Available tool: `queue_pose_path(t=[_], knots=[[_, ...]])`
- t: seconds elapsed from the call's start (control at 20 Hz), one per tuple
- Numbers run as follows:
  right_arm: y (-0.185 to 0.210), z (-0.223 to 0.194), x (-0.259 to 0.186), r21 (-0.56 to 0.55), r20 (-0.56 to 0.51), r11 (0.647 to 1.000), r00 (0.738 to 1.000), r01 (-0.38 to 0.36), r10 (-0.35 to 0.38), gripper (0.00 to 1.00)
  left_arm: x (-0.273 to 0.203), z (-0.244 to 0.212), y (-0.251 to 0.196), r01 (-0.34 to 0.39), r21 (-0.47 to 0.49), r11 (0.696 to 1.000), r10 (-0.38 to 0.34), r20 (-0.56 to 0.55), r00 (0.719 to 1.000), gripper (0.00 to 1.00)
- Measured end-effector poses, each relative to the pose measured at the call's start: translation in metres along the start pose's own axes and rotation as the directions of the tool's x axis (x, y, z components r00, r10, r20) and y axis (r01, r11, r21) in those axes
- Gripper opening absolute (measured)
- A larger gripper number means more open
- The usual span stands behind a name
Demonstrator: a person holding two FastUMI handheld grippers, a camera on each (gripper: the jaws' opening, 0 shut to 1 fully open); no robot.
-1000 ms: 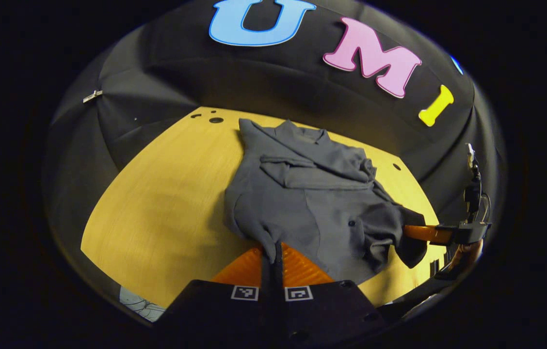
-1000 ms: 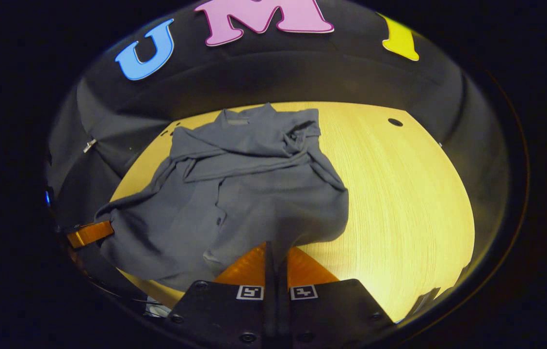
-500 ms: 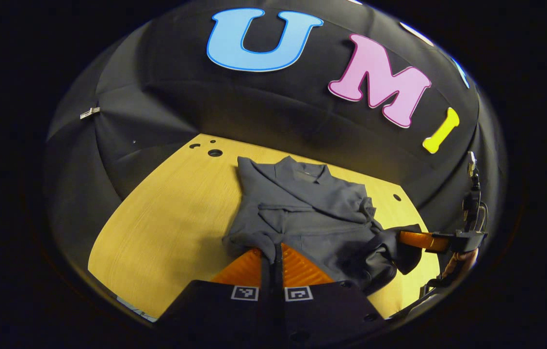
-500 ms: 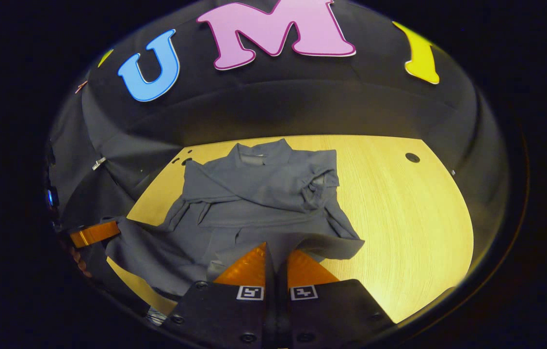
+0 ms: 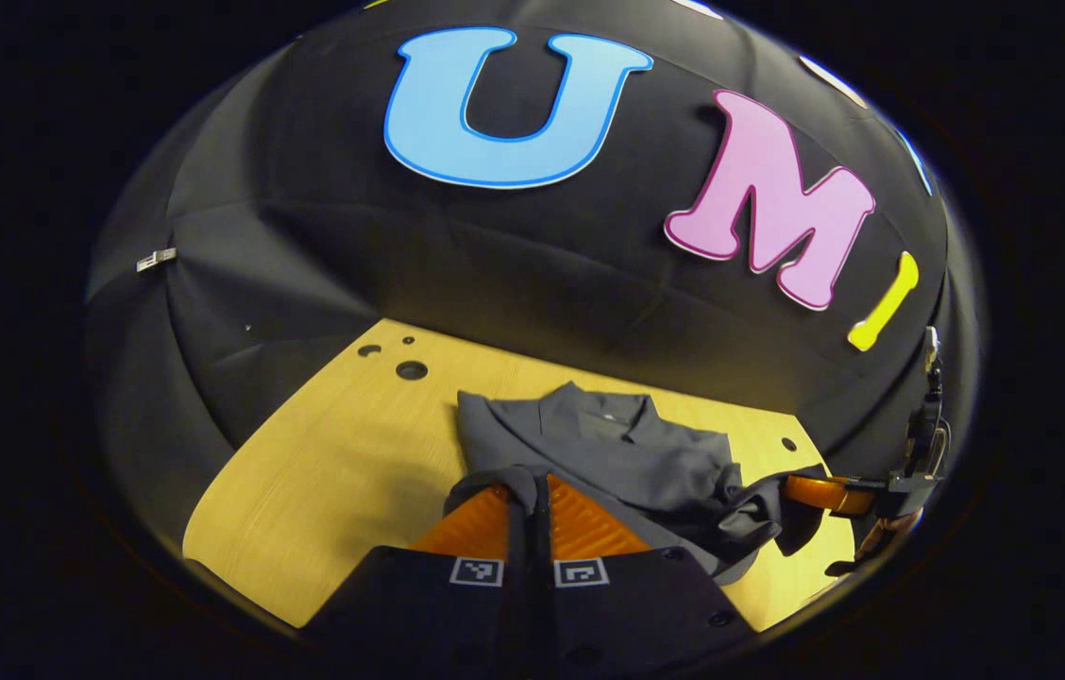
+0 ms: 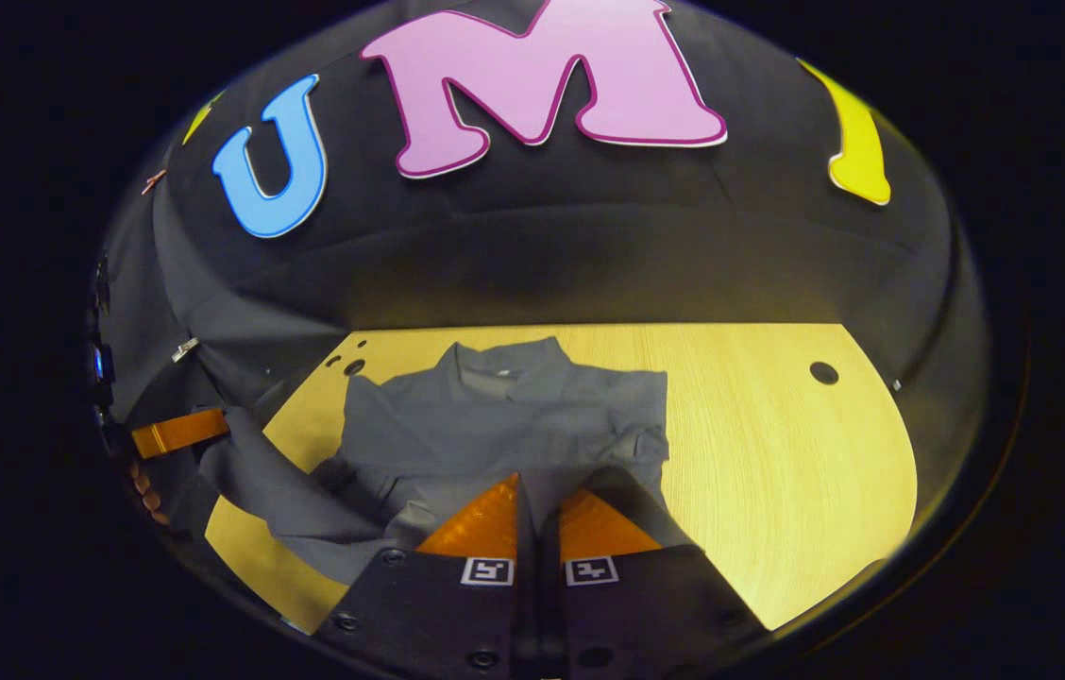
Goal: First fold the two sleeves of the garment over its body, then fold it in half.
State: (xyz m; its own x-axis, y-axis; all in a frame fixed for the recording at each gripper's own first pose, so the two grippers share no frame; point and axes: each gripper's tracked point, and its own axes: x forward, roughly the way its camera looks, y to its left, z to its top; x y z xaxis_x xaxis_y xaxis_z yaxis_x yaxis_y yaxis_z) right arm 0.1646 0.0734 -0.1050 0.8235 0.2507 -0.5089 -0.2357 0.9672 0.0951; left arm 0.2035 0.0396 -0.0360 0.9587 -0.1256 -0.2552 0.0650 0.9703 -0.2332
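My left gripper is closed on the left corner of the shirt's hem, cloth bunched between its fingers; my right gripper pinches the other hem corner the same way; the shirt lies on the table with its collar at the far end toward the booth wall, so its long axis runs straight ahead of both grippers, and the collar is what the hem has to travel to; both sleeves look already laid across the body, so I judge this the half-fold, partly carried over; in the left gripper view the right gripper is to my right with cloth sagging off it; neither hand seems nearer the collar; the hem edge itself is hidden behind my fingers, and I cannot make out whether the sagging middle is creasing underneath.
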Motion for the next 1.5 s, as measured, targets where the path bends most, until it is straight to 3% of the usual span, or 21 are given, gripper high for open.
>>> queue_pose_path(t=[0.45, 0.75, 1.05, 1.15, 1.3, 1.35, 1.4, 1.45, 1.5], knots=[[-0.028, 0.056, 0.082, -0.005, 0.079, 0.999, 0.996, 0.049, -0.048, 0.05, 0.114, 0.051, 0.012, -0.046, -0.030, 0.998, 0.048, 0.073, 0.996, 0.05], [-0.043, 0.063, 0.135, 0.001, 0.111, 0.997, 0.990, 0.082, -0.081, 0.05, 0.181, 0.057, 0.016, -0.051, 0.027, 0.998, 0.048, 0.097, 0.994, 0.02], [-0.058, 0.048, 0.172, -0.017, 0.096, 0.993, 0.988, 0.121, -0.118, 0.05, 0.221, 0.039, 0.033, -0.093, 0.048, 0.994, 0.090, 0.067, 0.994, 0.07], [-0.058, 0.042, 0.175, -0.053, 0.089, 0.991, 0.989, 0.126, -0.121, 0.12, 0.224, 0.036, 0.039, -0.124, 0.062, 0.990, 0.120, 0.058, 0.991, 0.12], [-0.056, 0.041, 0.167, -0.072, 0.087, 0.990, 0.990, 0.121, -0.114, 0.22, 0.213, 0.045, 0.048, -0.176, 0.075, 0.982, 0.169, 0.085, 0.982, 0.35], [-0.054, 0.043, 0.162, -0.062, 0.095, 0.991, 0.989, 0.120, -0.114, 0.23, 0.207, 0.050, 0.046, -0.170, 0.071, 0.983, 0.163, 0.091, 0.982, 0.29], [-0.053, 0.045, 0.157, -0.054, 0.105, 0.992, 0.988, 0.118, -0.111, 0.35, 0.200, 0.053, 0.042, -0.154, 0.060, 0.986, 0.148, 0.096, 0.984, 0.33], [-0.051, 0.047, 0.149, -0.049, 0.115, 0.992, 0.987, 0.116, -0.110, 0.47, 0.190, 0.058, 0.038, -0.142, 0.045, 0.989, 0.137, 0.105, 0.985, 0.52], [-0.051, 0.050, 0.138, -0.049, 0.125, 0.992, 0.986, 0.120, -0.113, 0.59, 0.179, 0.063, 0.036, -0.132, 0.031, 0.991, 0.128, 0.116, 0.985, 0.57]])
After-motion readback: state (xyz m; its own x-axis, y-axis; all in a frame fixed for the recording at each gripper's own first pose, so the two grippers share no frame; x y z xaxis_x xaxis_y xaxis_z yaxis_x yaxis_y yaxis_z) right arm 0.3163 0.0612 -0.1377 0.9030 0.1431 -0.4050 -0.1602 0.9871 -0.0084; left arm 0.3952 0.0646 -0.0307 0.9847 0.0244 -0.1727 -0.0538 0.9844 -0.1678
